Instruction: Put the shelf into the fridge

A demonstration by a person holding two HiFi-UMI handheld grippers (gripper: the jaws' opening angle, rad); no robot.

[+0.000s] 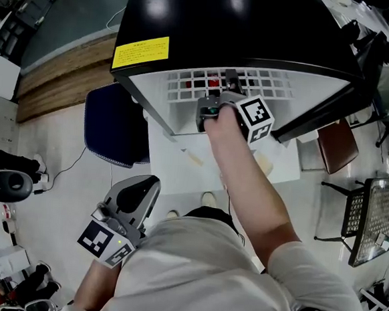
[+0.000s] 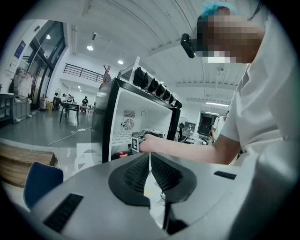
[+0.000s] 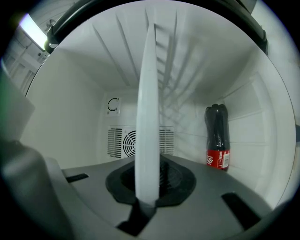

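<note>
The white wire shelf (image 1: pixel 187 84) lies inside the open black fridge (image 1: pixel 212 12), seen from above in the head view. My right gripper (image 1: pixel 219 93) reaches into the fridge mouth and is shut on the shelf's front edge. In the right gripper view that edge is a white bar (image 3: pixel 147 93) running upright between the pads of the right gripper (image 3: pixel 147 187), the grid stretching away behind it. My left gripper (image 1: pixel 145 184) hangs low at the person's left side, away from the fridge. Its jaws are shut with nothing between them, as the left gripper (image 2: pixel 150 164) shows in its own view.
A cola bottle (image 3: pixel 218 136) stands against the fridge's right inner wall, and a fan vent (image 3: pixel 122 143) is on the back wall. A blue chair (image 1: pixel 113 128) stands left of the fridge, a brown chair (image 1: pixel 336 146) and a wire rack (image 1: pixel 374 219) to the right.
</note>
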